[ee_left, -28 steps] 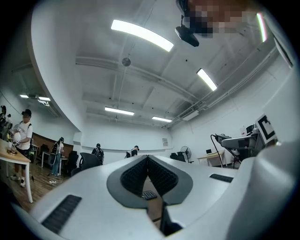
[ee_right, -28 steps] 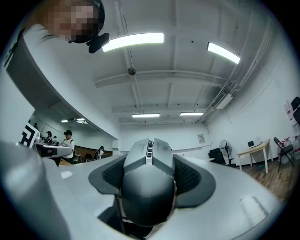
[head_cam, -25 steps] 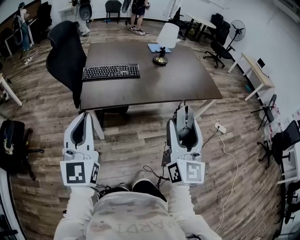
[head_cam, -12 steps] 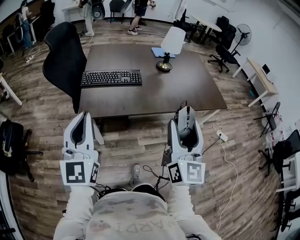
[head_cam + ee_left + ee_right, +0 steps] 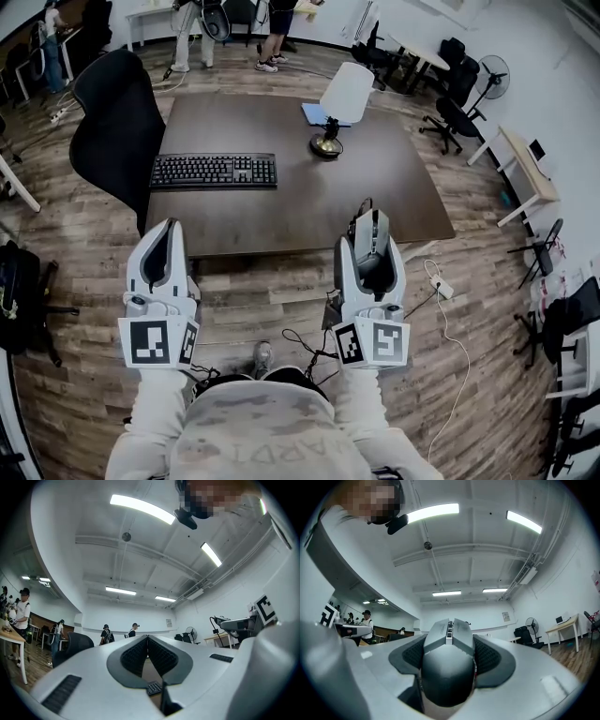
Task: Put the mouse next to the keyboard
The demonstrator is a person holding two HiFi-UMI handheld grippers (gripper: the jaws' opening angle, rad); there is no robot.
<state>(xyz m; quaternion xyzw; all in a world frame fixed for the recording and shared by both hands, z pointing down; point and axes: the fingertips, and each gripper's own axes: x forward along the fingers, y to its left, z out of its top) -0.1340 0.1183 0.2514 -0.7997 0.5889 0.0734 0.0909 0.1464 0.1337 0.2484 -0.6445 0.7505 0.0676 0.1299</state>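
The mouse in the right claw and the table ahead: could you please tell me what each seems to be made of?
The mouse looks like moulded plastic: matt dark grey body, lighter grey buttons, with clean seams, seen where the right claw grips it. The table is probably wood or wood-look laminate: dark brown, low sheen; grain cannot be made out.

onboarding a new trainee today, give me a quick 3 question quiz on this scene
1. True or false: the left gripper is shut on nothing.
2. What does the right gripper hold? A) a phone B) a computer mouse C) a pen
3. Fill in: in the head view, the desk lamp on the table stands to the ____ of the keyboard.
Key: 1 true; 2 B; 3 right.
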